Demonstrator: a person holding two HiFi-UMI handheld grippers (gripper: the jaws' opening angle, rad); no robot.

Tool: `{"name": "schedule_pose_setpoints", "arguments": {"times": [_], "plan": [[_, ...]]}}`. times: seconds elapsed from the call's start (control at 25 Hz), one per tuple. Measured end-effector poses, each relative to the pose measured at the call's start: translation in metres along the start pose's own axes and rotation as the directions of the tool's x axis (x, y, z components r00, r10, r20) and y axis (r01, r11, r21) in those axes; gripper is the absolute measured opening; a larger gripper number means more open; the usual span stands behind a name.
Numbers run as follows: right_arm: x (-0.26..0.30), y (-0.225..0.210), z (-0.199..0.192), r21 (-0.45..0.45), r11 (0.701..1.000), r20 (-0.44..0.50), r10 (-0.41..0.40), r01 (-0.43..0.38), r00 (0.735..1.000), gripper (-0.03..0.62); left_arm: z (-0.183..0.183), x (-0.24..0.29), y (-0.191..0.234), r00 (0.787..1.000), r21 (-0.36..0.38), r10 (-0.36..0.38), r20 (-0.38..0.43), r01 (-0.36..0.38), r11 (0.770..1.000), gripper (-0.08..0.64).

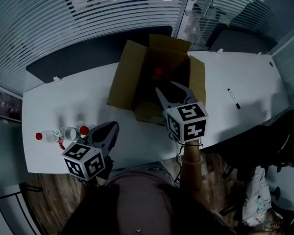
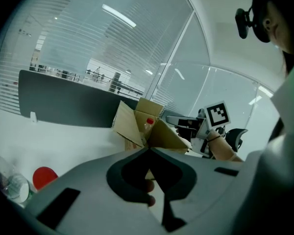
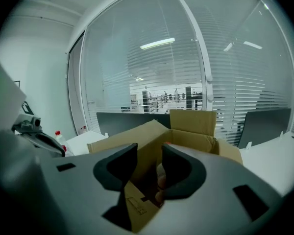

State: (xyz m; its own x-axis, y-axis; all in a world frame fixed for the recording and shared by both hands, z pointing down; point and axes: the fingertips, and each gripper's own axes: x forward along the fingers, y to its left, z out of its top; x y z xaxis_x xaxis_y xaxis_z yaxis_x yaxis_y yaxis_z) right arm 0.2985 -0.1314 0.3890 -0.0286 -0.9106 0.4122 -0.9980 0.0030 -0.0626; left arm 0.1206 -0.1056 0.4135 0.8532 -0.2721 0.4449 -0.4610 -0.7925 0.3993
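Observation:
An open cardboard box [image 1: 130, 77] stands mid-table with a red-capped bottle [image 1: 158, 72] upright inside. My right gripper [image 1: 170, 89] hovers open over the box's near edge; in the right gripper view its jaws [image 3: 149, 153] stand apart with the box [image 3: 196, 126] just ahead and nothing between them. My left gripper [image 1: 112, 127] is shut and empty near the table's front left. In the left gripper view its tips [image 2: 148, 150] meet, pointing at the box [image 2: 132, 124]. Clear bottles with red caps [image 1: 63, 133] lie just left of it.
A black marker [image 1: 233, 98] lies on the white table [image 1: 245, 77] to the right. A dark divider panel [image 1: 78, 58] runs along the far edge, with blinds behind it. An office chair [image 1: 284, 141] stands off the table's right corner.

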Motion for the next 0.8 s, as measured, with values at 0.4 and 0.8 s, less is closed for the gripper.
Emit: {"name": "schedule_pose_setpoints", "arguments": {"times": [0.4,0.8], "plan": [[0.048,-0.021,-0.001,0.0,1.0,-0.054,-0.012,0.012,0.998,0.178,0.009,0.005,0.014,0.999,-0.016,0.044,0.007,-0.043,0.999,0.008],[0.087,-0.041,-0.011,0.023,1.0,-0.126,-0.005,0.008,0.992,0.198,0.01,0.02,0.027,0.998,-0.044,0.061,-0.017,-0.061,0.997,0.008]]}}
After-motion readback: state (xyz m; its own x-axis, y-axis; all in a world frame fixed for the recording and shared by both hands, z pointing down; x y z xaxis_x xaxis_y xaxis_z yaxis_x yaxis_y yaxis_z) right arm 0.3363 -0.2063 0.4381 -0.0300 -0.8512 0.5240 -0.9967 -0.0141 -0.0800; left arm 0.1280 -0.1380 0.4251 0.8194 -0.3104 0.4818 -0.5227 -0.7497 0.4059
